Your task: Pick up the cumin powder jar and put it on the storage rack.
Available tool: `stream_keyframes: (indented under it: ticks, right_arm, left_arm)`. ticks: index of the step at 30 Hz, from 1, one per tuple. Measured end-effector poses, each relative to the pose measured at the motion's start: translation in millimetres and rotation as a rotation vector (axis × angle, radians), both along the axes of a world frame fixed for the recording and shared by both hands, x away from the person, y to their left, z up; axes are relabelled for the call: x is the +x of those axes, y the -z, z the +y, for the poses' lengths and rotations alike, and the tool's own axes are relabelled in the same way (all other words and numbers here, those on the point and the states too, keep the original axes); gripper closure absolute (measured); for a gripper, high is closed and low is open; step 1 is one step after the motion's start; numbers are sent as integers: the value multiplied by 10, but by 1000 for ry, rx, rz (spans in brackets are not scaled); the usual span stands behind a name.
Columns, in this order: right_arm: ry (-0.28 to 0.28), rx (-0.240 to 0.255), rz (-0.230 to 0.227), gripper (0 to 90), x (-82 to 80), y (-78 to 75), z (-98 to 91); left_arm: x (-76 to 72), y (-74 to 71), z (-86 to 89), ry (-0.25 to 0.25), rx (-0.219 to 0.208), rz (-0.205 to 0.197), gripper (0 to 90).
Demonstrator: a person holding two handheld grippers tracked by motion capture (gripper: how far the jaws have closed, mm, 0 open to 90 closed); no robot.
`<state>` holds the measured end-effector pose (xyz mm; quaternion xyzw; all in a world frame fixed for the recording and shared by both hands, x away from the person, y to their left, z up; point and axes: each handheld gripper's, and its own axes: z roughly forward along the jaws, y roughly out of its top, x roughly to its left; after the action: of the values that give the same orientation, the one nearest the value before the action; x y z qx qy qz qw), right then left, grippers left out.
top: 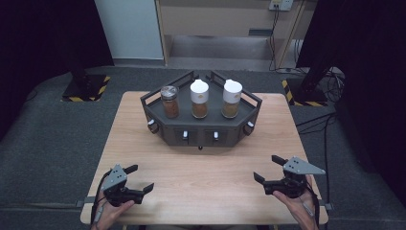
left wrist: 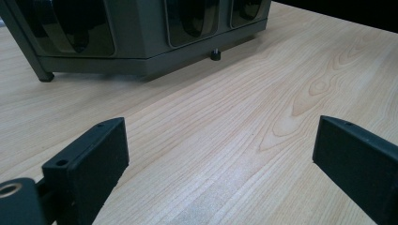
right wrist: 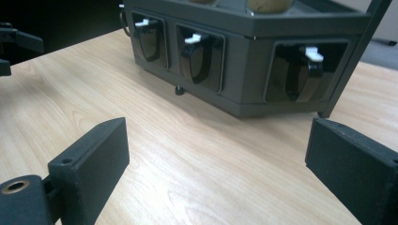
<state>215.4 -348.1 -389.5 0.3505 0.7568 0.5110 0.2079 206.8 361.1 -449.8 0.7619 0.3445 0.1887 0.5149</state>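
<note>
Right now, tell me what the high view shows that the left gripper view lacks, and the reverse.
High view alone: three spice jars standing on top of the dark rack, plus both hands with the left gripper and right gripper, each open and empty. Left gripper view alone: a close look at the small foot under the rack. Shared: the rack's front and the wooden table.

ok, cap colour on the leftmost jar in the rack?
Grey metallic cap on the leftmost jar; clearest in the high view.
</note>
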Motion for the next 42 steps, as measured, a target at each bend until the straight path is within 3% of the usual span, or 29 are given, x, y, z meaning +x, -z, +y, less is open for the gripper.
stream_keyframes:
  ticks: [9,15,30,42]
  right_arm:
    - [16,22,36,65,-18,161,-63]
    - [25,15,34,65,-32,219,-73]
    - [26,-22,29,76,-45,276,-80]
    - [51,-13,29,80,-49,306,-109]
  left_arm:
    - [2,1,-1,0,1,0,29]
    - [1,2,3,0,-2,0,29]
    - [-1,5,2,9,-4,-11,31]
    - [-15,13,10,-3,-12,-20,32]
